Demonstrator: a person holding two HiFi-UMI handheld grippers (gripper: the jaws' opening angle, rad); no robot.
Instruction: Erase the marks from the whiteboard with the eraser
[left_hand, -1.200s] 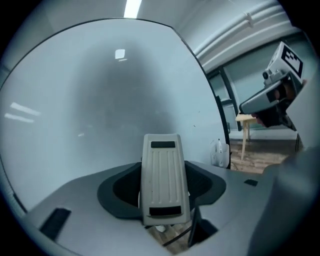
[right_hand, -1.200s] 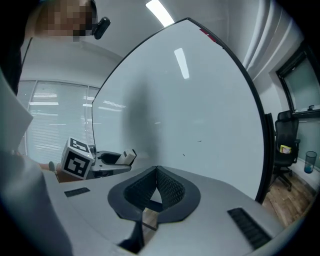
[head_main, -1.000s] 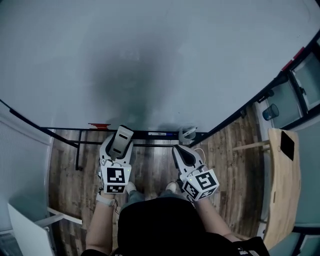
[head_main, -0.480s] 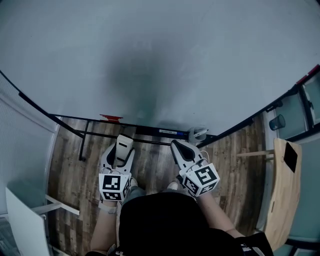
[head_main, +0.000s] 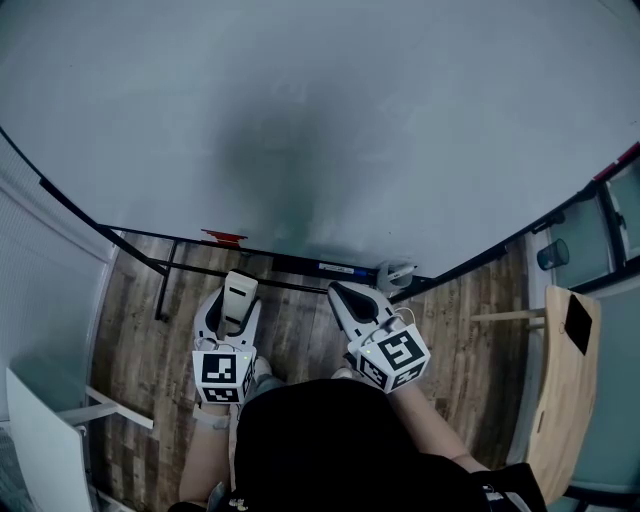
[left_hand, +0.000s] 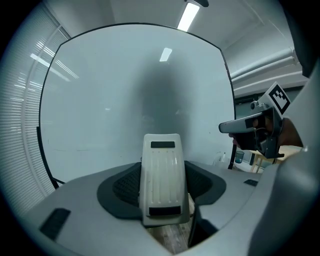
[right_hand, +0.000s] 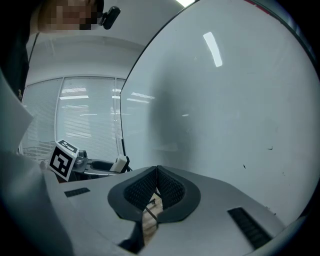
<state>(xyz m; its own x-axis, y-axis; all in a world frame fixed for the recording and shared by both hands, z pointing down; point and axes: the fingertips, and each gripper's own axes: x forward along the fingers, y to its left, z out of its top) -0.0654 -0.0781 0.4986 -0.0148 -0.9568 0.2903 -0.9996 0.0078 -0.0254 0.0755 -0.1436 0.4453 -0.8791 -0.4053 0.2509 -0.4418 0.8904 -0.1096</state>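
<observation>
The whiteboard (head_main: 330, 110) fills the upper head view, with a dark shade across its middle. My left gripper (head_main: 237, 290) is held low in front of the person, away from the board, shut on a cream eraser (head_main: 239, 297). In the left gripper view the eraser (left_hand: 162, 177) stands upright between the jaws, facing the whiteboard (left_hand: 100, 105). My right gripper (head_main: 347, 296) is beside it, shut with nothing in it; its pads (right_hand: 157, 186) meet. In the right gripper view, small dark marks (right_hand: 270, 148) dot the whiteboard (right_hand: 225, 100).
Along the board's bottom rail lie a red item (head_main: 224, 237), a blue marker (head_main: 335, 268) and a grey-white object (head_main: 398, 272). A wooden chair (head_main: 565, 390) and a cup (head_main: 548, 254) stand at the right. A white panel (head_main: 40, 440) leans at the lower left, above wooden floor (head_main: 140, 330).
The head view has shifted a little. Both grippers stay low before the person; the right one has drifted slightly left. The eraser stays held in the left gripper.
</observation>
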